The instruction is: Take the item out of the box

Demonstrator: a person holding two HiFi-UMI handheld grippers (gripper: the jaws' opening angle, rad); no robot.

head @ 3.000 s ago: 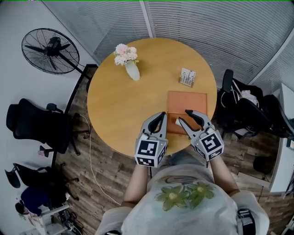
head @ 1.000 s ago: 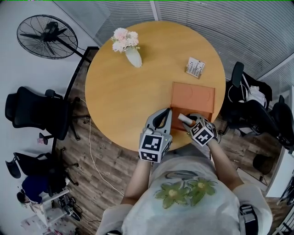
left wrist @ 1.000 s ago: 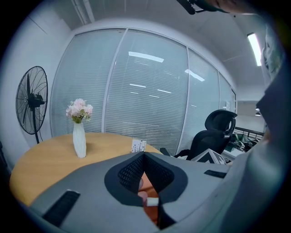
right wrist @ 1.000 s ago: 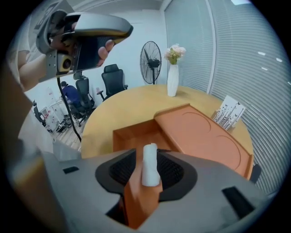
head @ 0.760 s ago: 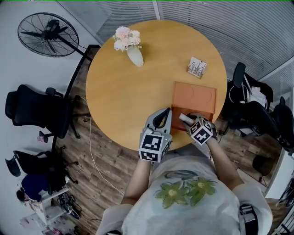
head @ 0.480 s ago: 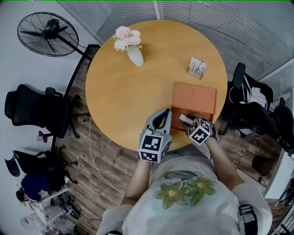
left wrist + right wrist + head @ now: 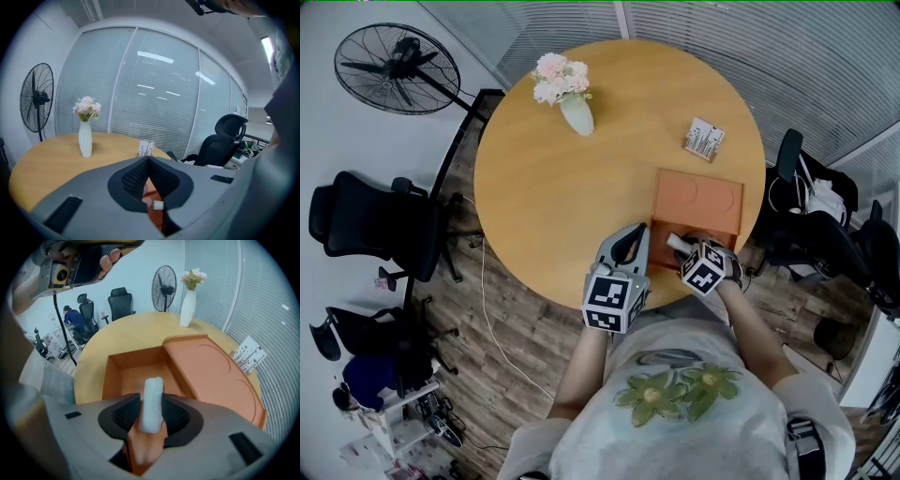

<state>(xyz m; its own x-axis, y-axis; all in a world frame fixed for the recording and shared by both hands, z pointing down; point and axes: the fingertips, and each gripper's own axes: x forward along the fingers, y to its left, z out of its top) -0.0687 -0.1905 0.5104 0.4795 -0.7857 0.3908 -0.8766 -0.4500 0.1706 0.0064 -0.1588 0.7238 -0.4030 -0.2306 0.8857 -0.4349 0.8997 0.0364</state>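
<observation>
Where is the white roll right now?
In the right gripper view, the white roll is clamped in the right gripper's jaws, over the open orange box at the table's near right edge.

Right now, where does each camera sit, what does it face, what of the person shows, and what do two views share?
Head view: on the person's head, looking steeply down at the round table; shirt, forearms, left gripper and right gripper show.
Left gripper view: on that gripper, looking along its shut jaws across the table to the vase.
Right gripper view: on that gripper, looking along jaws clamping a white roll toward the open orange box.
Shared: all three show the vase.
</observation>
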